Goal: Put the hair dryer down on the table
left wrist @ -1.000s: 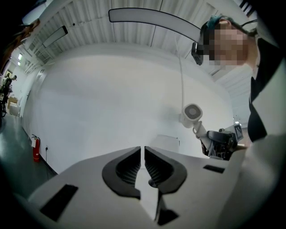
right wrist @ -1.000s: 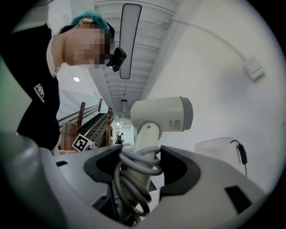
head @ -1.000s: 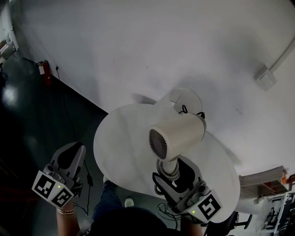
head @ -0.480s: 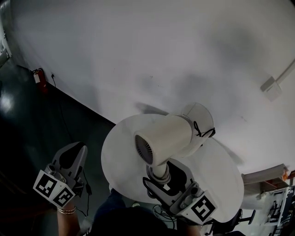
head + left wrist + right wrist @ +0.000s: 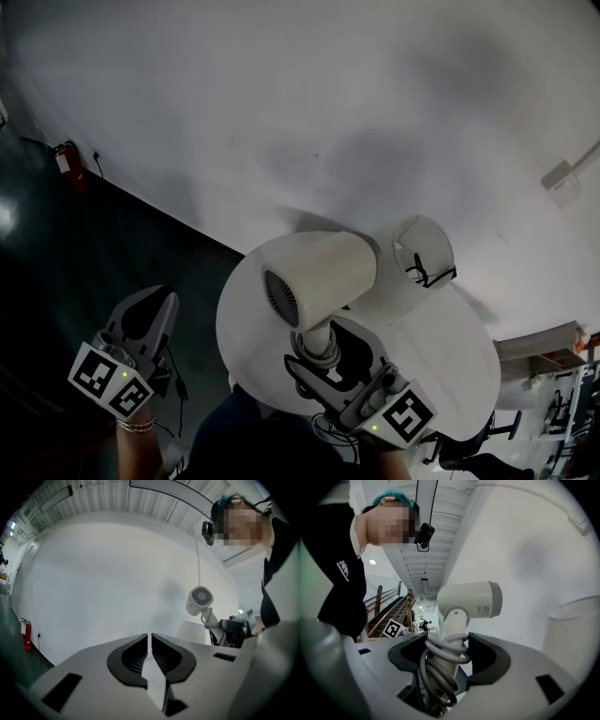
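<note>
A white hair dryer (image 5: 314, 277) stands handle-down over the round white table (image 5: 441, 347), its grille toward me. My right gripper (image 5: 323, 354) is shut on its handle, around which the grey cord (image 5: 440, 663) is coiled. In the right gripper view the hair dryer barrel (image 5: 471, 599) rises above the jaws of the right gripper (image 5: 445, 656). My left gripper (image 5: 148, 305) hangs off the table's left side over the dark floor, shut and holding nothing. In the left gripper view, past the left gripper (image 5: 150, 648), the hair dryer (image 5: 200, 599) shows at the far right.
A white cup-like container (image 5: 424, 248) with a black cord on it stands at the table's far edge, close to the white wall. A red fire extinguisher (image 5: 64, 161) stands on the dark floor at the left. Office clutter (image 5: 562, 412) lies at the lower right.
The right gripper and hair dryer have shifted left and toward me, uncovering the white container behind. The left gripper has stayed put.
</note>
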`<state>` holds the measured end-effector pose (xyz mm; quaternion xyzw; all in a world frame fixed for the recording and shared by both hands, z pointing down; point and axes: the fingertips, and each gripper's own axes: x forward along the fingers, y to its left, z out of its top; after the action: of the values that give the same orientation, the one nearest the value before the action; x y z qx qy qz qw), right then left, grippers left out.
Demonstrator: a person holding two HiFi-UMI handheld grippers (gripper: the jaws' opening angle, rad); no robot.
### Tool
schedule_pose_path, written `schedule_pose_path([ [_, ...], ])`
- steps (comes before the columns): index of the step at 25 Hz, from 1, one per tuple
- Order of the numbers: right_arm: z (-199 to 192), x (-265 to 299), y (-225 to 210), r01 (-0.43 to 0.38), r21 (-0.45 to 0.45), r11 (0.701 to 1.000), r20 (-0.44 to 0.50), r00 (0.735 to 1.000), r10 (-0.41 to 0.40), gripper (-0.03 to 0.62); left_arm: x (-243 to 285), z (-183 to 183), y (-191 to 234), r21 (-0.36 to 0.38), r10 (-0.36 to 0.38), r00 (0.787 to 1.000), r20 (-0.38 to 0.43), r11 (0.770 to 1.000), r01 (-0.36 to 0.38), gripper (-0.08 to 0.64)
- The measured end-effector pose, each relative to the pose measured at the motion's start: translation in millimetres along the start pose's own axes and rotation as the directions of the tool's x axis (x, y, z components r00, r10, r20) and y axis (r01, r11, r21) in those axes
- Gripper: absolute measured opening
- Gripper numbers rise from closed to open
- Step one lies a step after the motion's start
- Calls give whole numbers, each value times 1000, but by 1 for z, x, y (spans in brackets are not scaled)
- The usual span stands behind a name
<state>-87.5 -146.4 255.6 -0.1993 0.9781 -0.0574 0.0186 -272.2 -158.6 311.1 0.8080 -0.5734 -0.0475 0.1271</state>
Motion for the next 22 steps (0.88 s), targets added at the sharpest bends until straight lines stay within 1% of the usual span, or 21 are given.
schedule_pose_path([
  [4, -17, 15, -5, 21, 15, 1000, -35, 999, -20, 285, 10, -9, 14, -9, -22, 1000, -19, 1000, 22, 38],
  [8, -33, 29, -10, 29, 24, 999, -79, 997, -27, 285, 20, -15, 25, -9, -34, 999, -31, 999, 33, 39],
  [12, -48, 42, -16, 37, 32, 999, -119, 992, -33, 285, 29, -23, 32, -26, -54, 997, -50, 998, 52, 39],
  [16, -67, 53, -24, 59, 56, 997, -166, 985, -49, 285, 36, -33, 39, -14, -69, 994, -83, 998, 68, 38],
  [22, -94, 62, -37, 92, 99, 991, -228, 971, -67, 285, 47, -46, 50, -54, -82, 991, -104, 996, 77, 38],
])
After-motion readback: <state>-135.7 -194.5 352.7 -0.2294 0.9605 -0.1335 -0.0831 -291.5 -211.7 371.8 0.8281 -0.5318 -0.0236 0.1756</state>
